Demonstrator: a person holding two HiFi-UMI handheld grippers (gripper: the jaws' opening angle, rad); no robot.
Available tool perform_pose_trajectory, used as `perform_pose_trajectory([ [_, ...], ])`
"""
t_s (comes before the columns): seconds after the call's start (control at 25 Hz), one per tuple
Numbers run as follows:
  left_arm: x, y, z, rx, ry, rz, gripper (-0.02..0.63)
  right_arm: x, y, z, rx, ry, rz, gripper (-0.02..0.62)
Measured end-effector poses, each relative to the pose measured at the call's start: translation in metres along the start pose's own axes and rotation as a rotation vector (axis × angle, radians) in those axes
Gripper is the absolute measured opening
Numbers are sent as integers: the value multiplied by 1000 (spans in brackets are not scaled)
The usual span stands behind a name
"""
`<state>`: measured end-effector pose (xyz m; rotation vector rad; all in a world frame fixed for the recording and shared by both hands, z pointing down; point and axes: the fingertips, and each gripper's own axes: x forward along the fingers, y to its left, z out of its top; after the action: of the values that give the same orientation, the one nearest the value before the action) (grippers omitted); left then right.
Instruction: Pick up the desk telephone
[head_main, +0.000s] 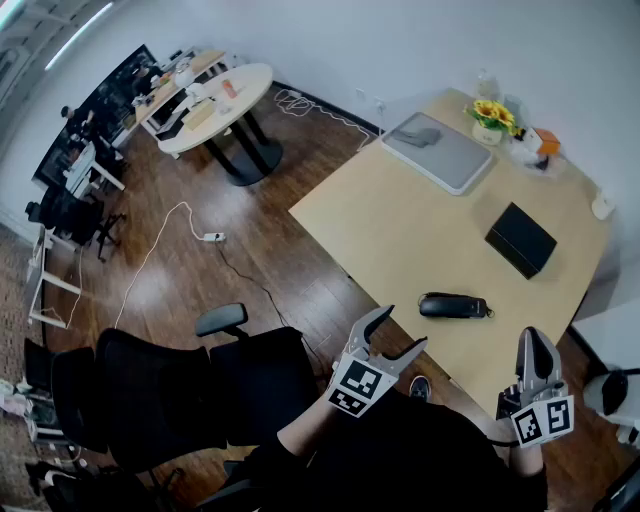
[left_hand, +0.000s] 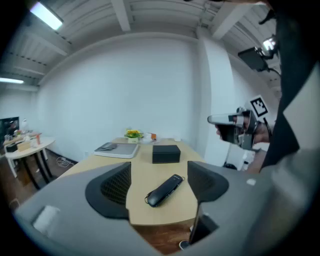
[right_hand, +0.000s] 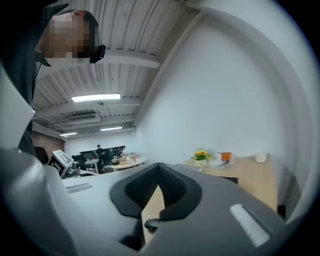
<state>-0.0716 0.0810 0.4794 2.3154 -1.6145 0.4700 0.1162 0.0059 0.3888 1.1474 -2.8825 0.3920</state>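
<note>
A black oblong telephone handset (head_main: 455, 306) lies flat near the front edge of the light wooden table (head_main: 400, 230). My left gripper (head_main: 400, 331) hovers off the table's near edge, left of the handset, and is open. In the left gripper view the handset (left_hand: 164, 190) shows between the two spread pads (left_hand: 114, 189), well ahead of them and untouched. My right gripper (head_main: 535, 350) is held at the table's near right corner, shut with nothing in it. In the right gripper view its pads (right_hand: 172, 187) meet at the tips, and a bit of the handset (right_hand: 152, 225) shows below them.
A black box (head_main: 520, 240) sits behind the handset. A grey closed laptop (head_main: 440, 150), a pot of yellow flowers (head_main: 493, 117) and small items stand at the table's far end. A black office chair (head_main: 180, 385) is at my left; a round table (head_main: 215, 105) stands further back.
</note>
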Motion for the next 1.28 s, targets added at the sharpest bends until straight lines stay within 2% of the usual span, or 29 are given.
perform_pose_trajectory([
  [0.12,84,8,-19,89,103,-61,342,-3,-63,-3,38,-8,-107,0],
  [0.24,154,20,-51,142,215,-141,344,-9,-96,-17,63,18,-201,0],
  [0.36,203,26,-91,248,322,-242,345,-2,-106,-30,70,37,-284,0],
  [0.48,228,19,-133,405,414,-360,345,9,-100,-37,94,40,-354,0],
  [0.56,239,13,-150,500,447,-423,345,20,-92,-41,90,62,-368,0],
  [0.64,244,7,-159,558,461,-471,345,29,-85,-45,87,84,-380,0],
  [0.96,255,-5,-190,612,536,-596,342,56,-78,-45,72,107,-447,0],
  [1.12,258,-7,-193,662,522,-590,344,59,-72,-40,58,106,-456,0],
  [1.28,259,-7,-191,637,511,-584,323,51,-77,-39,64,97,-458,0],
])
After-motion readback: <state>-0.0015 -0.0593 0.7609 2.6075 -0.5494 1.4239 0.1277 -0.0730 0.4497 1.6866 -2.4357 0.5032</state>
